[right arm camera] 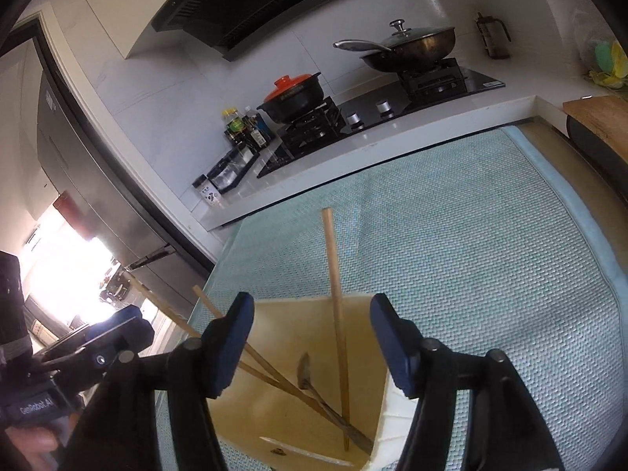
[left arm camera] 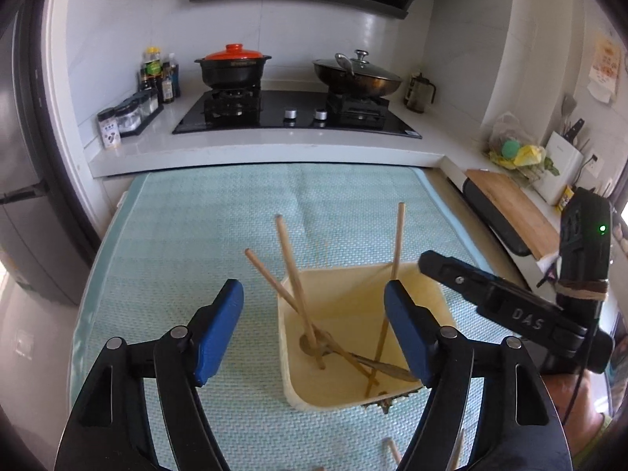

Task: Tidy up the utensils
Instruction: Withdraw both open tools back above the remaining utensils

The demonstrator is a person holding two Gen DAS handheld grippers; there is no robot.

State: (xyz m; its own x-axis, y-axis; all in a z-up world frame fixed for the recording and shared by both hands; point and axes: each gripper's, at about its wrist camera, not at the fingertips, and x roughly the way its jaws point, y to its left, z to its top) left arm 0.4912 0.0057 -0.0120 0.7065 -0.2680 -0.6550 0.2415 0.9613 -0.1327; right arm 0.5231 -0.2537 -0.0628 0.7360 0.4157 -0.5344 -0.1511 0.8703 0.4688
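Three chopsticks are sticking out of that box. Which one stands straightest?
The chopstick on the right side of the cream box, standing alone. It rises nearly upright, while the other two lean left and cross each other lower down.

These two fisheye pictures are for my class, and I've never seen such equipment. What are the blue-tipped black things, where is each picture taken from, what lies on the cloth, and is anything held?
No robot here: a person holds a two-fingered gripper in each hand, with a camera on each looking along its fingers. One picture is from the left gripper, the other from the right gripper. On the green cloth stands a square cream container holding three wooden chopsticks and a dark spoon. Both pairs of jaws are open, holding nothing. Behind is a stove with pots.
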